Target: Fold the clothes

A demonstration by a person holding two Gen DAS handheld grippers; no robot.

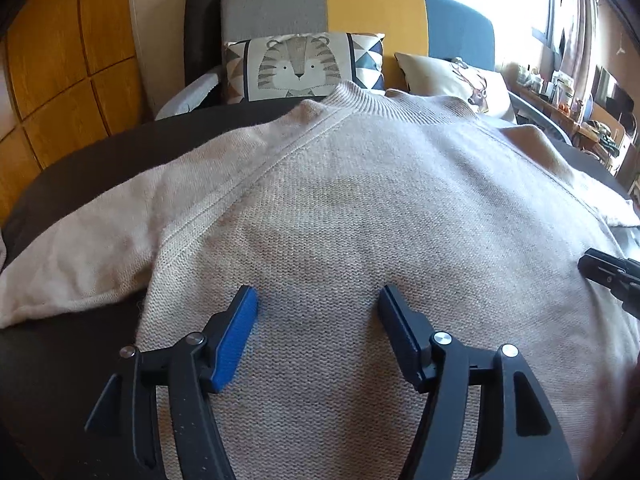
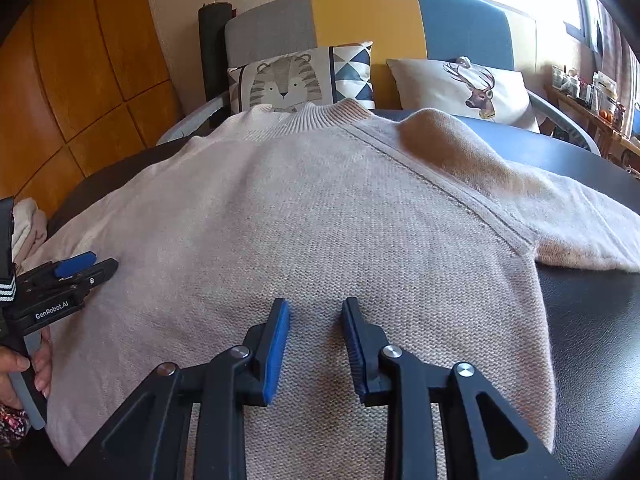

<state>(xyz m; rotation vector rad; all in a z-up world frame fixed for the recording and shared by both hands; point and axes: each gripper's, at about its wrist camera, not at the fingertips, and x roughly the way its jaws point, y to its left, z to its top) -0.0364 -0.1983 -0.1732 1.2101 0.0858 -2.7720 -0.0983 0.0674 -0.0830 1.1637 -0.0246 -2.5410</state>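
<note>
Black left claw [image 2: 86, 264] marked "GenRobot.AI"

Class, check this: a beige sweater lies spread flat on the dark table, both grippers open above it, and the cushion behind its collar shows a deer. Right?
Not quite. The cushion directly behind the sweater collar shows a tiger; the deer cushion sits off to the right, as the right wrist view shows. The rest holds: left gripper and right gripper open.

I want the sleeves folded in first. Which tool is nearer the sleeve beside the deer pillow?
Right. The right tool is over the sweater's middle, nearer that sleeve; the left tool is by the opposite edge.
</note>
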